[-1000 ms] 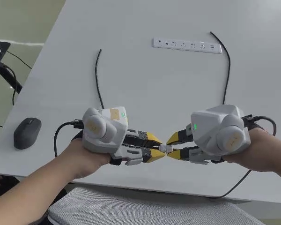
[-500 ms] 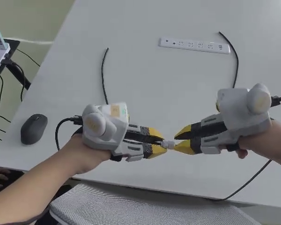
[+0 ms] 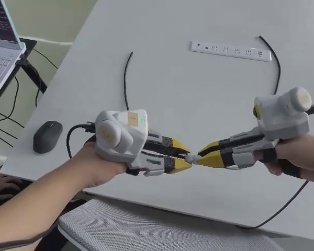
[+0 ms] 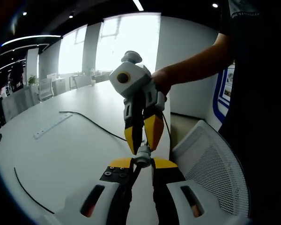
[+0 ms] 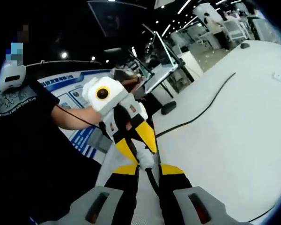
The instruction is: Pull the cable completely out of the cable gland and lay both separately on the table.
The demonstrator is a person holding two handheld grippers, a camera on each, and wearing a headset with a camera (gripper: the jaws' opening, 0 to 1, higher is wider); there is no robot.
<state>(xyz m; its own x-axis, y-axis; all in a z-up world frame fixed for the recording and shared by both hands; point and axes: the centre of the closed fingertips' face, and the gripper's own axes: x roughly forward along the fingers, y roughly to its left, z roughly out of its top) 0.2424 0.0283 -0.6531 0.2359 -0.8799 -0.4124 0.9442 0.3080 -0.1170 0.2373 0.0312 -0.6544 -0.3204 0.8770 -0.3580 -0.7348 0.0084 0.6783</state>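
Left tongs: in the lower middle of the head view [image 3: 187, 158], pointing to the right. The jaws are almost shut, and their yellow tips pinch the cable gland [image 3: 192, 157].
Right tongs: just right of the middle [image 3: 200, 157], pointing to the left, tip to tip with the left tongs. The jaws are narrowed to a thin gap, and in the right gripper view a short black piece of the cable [image 5: 152, 180] runs between them.
Cable gland: small and whitish, held in the air between the two pairs of tips, above the near edge of the table [image 3: 199, 104]. In the left gripper view it sits in the lower middle [image 4: 143, 157].
Cable: it goes into the cable gland, so it is not pulled out. How deep it sits inside, I cannot tell.
Black wire: lies on the table in the upper left part [image 3: 125, 78] and runs down toward the left tongs. Whether it is the same cable, I cannot tell.
Power strip: white, near the top of the frame [image 3: 229, 50], well apart from both tongs.
Mouse: dark, at the left edge of the table [image 3: 47, 136].
Chair: grey mesh, along the bottom of the frame [image 3: 146, 230].
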